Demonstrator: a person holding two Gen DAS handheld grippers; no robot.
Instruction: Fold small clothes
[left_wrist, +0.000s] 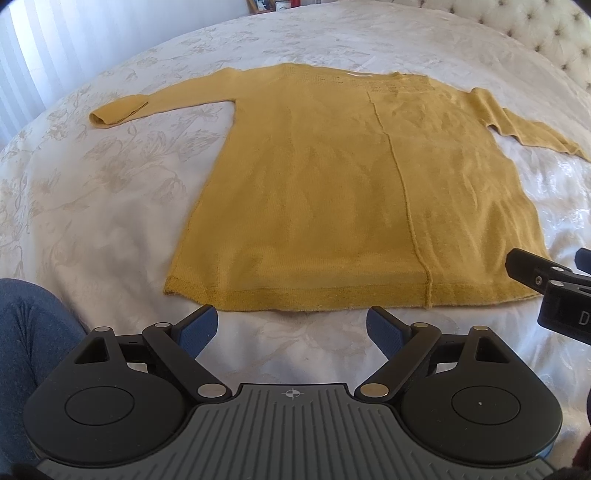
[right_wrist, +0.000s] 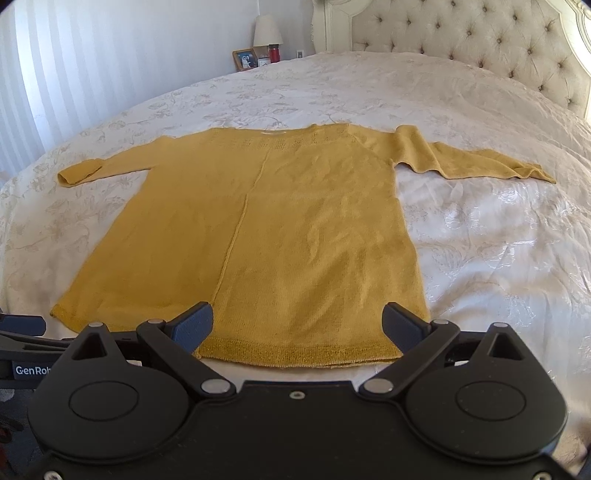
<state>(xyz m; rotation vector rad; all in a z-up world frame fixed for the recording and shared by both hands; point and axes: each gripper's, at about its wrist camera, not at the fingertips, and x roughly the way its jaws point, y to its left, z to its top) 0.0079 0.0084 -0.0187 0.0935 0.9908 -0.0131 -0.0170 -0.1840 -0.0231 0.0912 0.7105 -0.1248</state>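
A mustard-yellow knit sweater (left_wrist: 351, 184) lies flat on the bed, hem toward me, both sleeves spread out sideways; it also shows in the right wrist view (right_wrist: 266, 236). A seam runs down its middle. My left gripper (left_wrist: 291, 326) is open and empty, just short of the hem, near its left half. My right gripper (right_wrist: 297, 325) is open and empty, over the hem's right part; its fingers (left_wrist: 528, 269) also show at the right edge of the left wrist view.
The bed has a cream floral bedspread (right_wrist: 480, 240) and a tufted headboard (right_wrist: 461, 33) at the back right. A nightstand with a lamp (right_wrist: 266, 31), photo frame and red jar stands behind. A blue-clad leg (left_wrist: 29, 332) is at left.
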